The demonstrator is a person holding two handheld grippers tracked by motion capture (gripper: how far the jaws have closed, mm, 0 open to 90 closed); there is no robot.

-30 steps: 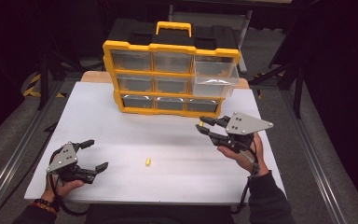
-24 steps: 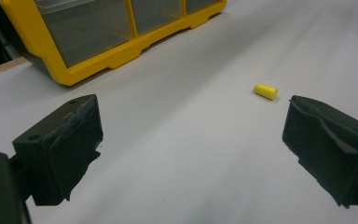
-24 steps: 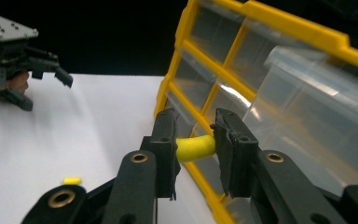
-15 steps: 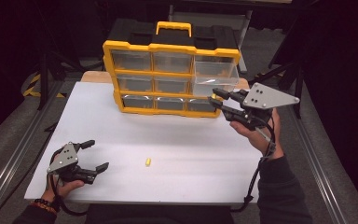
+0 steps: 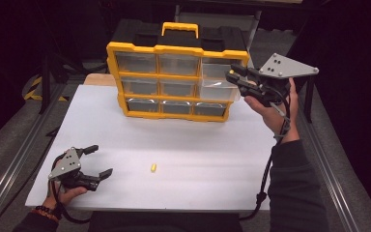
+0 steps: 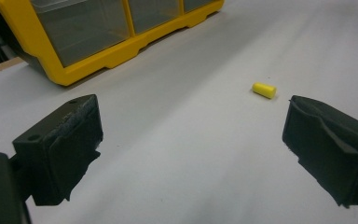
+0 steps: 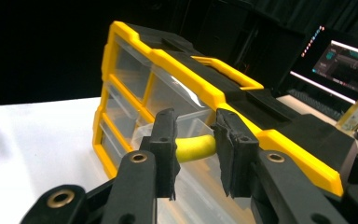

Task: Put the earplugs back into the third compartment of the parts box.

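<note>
Nearest the person, at about seven o'clock on the white table [image 5: 207,159], the left gripper [image 5: 99,162] rested low in the left hand [image 5: 65,193], its grey plate on top and its two black jaws spread wide with nothing between them. In the left gripper view those jaws stood far apart over bare tabletop, and a small yellow earplug [image 6: 264,89] lay on its side just beyond the right-hand jaw, at roughly one o'clock from the gap, touching neither pad. From above, that same loose plug [image 5: 153,167] sat a little toward six o'clock of the table's middle, near the left gripper but apart from it. Farther off, at about twelve o'clock, the yellow drawer organizer [image 5: 174,79] stood upright on the table's far edge, with a black top, a yellow carrying handle and three rows of clear drawers. One clear drawer [image 5: 217,82] on its right side, in the upper rows, was pulled out toward the person. At about two o'clock the right gripper [image 5: 232,79], held up in the right hand [image 5: 273,108], hovered with its jaw tips at that open drawer. It was clenched on a second yellow earplug [image 7: 195,147], pinched end to end between the pads and bowed slightly upward, directly above the drawer's open top.
</note>
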